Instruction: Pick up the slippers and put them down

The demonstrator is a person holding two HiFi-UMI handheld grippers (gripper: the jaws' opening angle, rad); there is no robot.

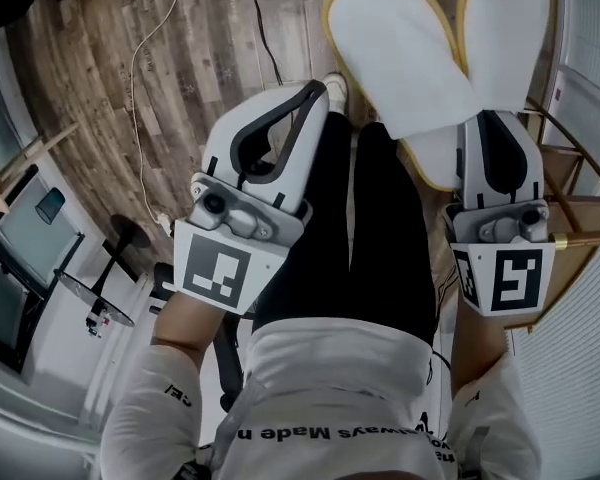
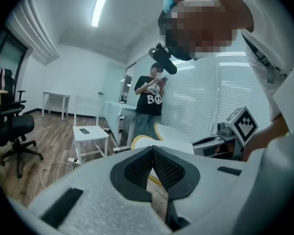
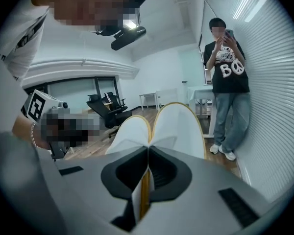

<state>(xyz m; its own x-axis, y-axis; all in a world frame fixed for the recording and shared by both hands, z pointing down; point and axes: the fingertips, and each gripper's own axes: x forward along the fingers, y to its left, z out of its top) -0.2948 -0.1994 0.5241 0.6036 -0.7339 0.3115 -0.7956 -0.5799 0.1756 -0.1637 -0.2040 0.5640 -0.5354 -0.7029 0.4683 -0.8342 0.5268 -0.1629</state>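
Note:
Two white slippers with yellow edging, one (image 1: 400, 48) beside the other (image 1: 505, 28), fan out above the wooden floor in the head view. My right gripper (image 1: 495, 118) is shut on their pinched ends. In the right gripper view the pair (image 3: 179, 126) spreads away from the jaws of that gripper (image 3: 148, 148), and a yellow edge shows between the pads. My left gripper (image 1: 318, 90) hangs to the left of the slippers, apart from them. Its tips meet with nothing between them, as the left gripper view also shows (image 2: 152, 150).
My own legs in black trousers (image 1: 370, 228) stand between the grippers. A cable (image 1: 140, 68) trails over the floor at the left, near a chair base (image 1: 130, 233). A wooden rack (image 1: 580, 178) is at the right. A person (image 3: 228, 62) stands by the blinds, and a small white table (image 2: 88, 133) is ahead.

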